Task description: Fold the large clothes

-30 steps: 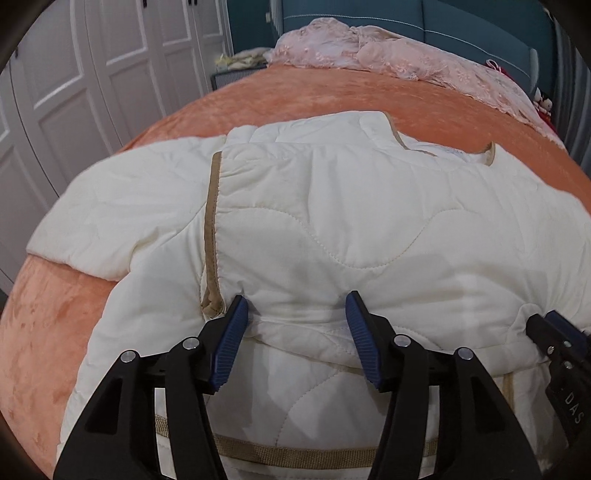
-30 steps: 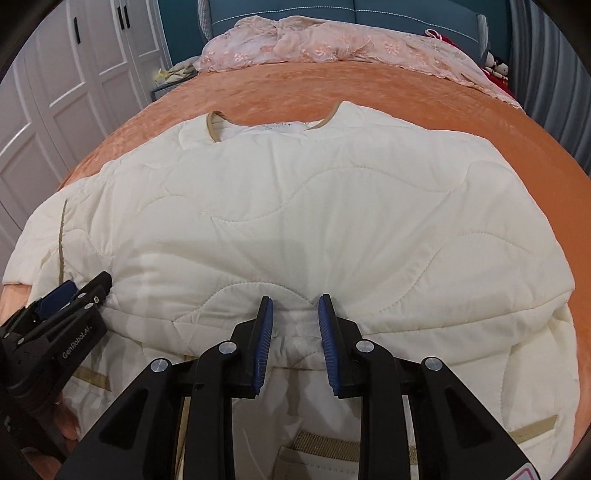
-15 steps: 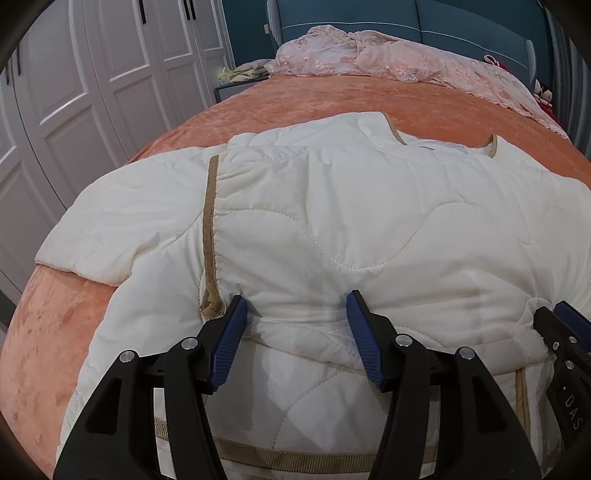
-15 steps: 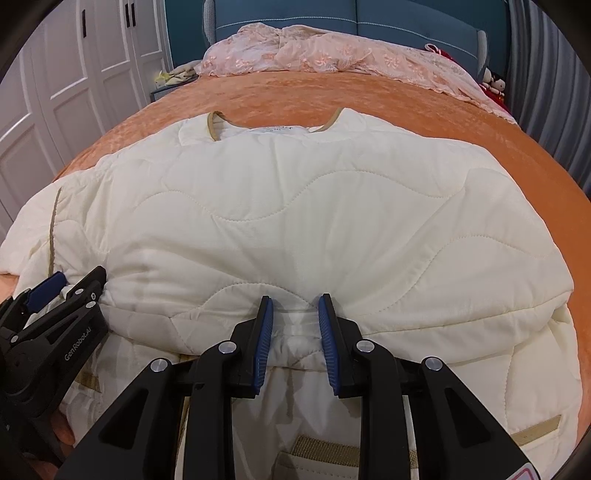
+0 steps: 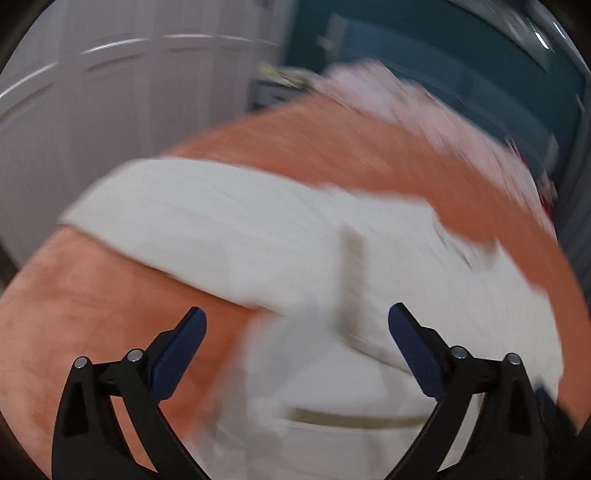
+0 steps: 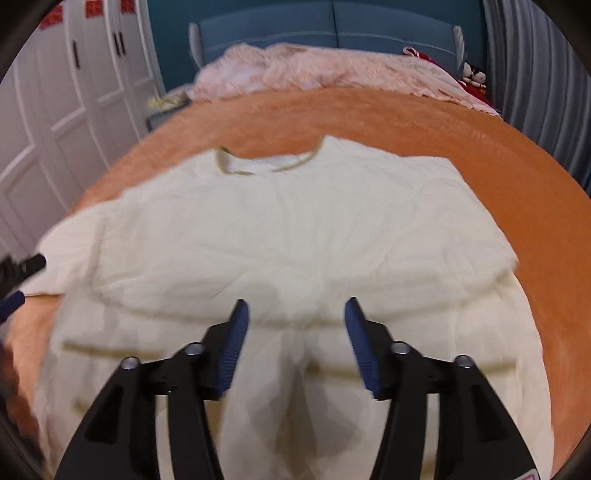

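A cream quilted jacket with tan trim lies spread on the orange bed, its lower hem folded up over the body. My right gripper is open and empty, just above the folded edge. My left gripper is wide open and empty, above the jacket's left side and sleeve. The left wrist view is blurred by motion. The left gripper's tip shows at the left edge of the right wrist view.
A pink lace cover lies along the far end of the bed by the blue headboard. White wardrobe doors stand to the left. A grey curtain hangs to the right.
Both grippers have opened and let go of the folded hem. Both have pulled back and up. The left gripper has swung to the left, blurring its view.
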Demonstrator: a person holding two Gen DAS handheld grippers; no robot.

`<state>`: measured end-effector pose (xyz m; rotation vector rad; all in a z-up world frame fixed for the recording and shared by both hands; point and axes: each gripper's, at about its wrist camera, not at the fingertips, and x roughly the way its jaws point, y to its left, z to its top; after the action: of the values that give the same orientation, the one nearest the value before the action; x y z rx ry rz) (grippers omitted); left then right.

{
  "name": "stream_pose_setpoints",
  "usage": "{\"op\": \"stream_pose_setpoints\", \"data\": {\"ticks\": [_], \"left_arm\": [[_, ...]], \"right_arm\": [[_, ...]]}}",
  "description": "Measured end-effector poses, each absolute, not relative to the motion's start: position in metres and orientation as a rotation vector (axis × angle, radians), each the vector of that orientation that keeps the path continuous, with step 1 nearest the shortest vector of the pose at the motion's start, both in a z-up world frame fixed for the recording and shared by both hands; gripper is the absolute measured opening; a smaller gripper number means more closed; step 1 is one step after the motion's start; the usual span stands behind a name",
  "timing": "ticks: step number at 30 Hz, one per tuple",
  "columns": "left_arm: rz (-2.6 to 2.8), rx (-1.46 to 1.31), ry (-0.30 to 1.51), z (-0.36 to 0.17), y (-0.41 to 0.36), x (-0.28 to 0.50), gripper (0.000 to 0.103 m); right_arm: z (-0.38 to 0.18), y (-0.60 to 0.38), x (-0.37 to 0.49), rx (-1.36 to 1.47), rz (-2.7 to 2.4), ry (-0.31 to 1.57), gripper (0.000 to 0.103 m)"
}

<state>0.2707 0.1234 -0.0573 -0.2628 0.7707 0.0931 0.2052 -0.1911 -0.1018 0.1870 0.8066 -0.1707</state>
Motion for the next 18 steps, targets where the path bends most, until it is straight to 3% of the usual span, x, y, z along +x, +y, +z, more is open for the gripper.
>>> {"op": "stream_pose_setpoints", "data": {"ticks": [7, 11, 13, 14, 15, 17, 18], "left_arm": [[0.399, -0.598, 0.873, -0.104, 0.330, 0.307, 0.098], [0.446, -0.761, 0.850, -0.124, 0.382, 0.316, 0.096], [0.410, -0.755, 0.846, -0.119, 0.381, 0.329, 0.078], [0.373, -0.757, 0.858, -0.120, 0.377, 0.335, 0.046], [0.330, -0.765, 0.882, -0.121, 0.372, 0.343, 0.023], [0.289, -0.746, 0.900, -0.114, 0.357, 0.354, 0.007], [0.274, -0.714, 0.879, -0.102, 0.345, 0.357, 0.007]], "right_arm": [[-0.091, -0.145, 0.154, 0.109, -0.080, 0.802, 0.057], [-0.094, -0.124, 0.149, 0.093, -0.043, 0.843, 0.058], [-0.095, -0.116, 0.149, 0.082, -0.031, 0.856, 0.059], [-0.094, -0.113, 0.149, 0.078, -0.025, 0.858, 0.059], [-0.092, -0.110, 0.149, 0.073, -0.021, 0.856, 0.059], [-0.089, -0.107, 0.150, 0.066, -0.018, 0.849, 0.059], [-0.088, -0.107, 0.148, 0.066, -0.016, 0.842, 0.059]]}}
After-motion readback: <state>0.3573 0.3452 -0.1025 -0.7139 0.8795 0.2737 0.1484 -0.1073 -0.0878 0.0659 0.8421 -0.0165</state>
